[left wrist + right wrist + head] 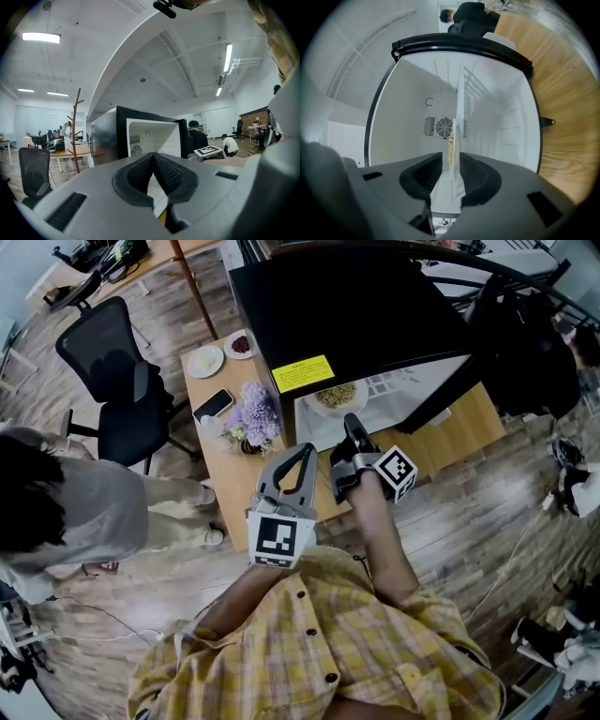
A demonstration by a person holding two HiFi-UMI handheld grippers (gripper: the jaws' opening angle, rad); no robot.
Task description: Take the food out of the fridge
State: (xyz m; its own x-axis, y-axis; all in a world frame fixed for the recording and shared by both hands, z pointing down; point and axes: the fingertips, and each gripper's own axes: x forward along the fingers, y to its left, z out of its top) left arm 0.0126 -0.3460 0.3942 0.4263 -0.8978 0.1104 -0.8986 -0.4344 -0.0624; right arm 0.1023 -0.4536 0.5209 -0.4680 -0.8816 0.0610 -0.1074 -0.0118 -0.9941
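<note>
A black mini fridge (356, 315) stands on the wooden table with its door (525, 343) swung open to the right. On its white shelf lies a plate of yellowish food (336, 396). My right gripper (352, 425) reaches into the opening at the plate's near edge. In the right gripper view, rolled on its side, the plate's rim (457, 136) runs edge-on between the pads of my open right gripper (452, 161), with a gap on either side. My left gripper (306, 450) hovers left of it in front of the fridge. It (153, 157) is shut and empty.
Left of the fridge the table (225, 465) carries purple flowers (255, 416), a phone (213, 406) and two small plates (204, 361). A black office chair (117, 371) and a person (56, 512) are further left. A fan grille (444, 126) marks the fridge's back wall.
</note>
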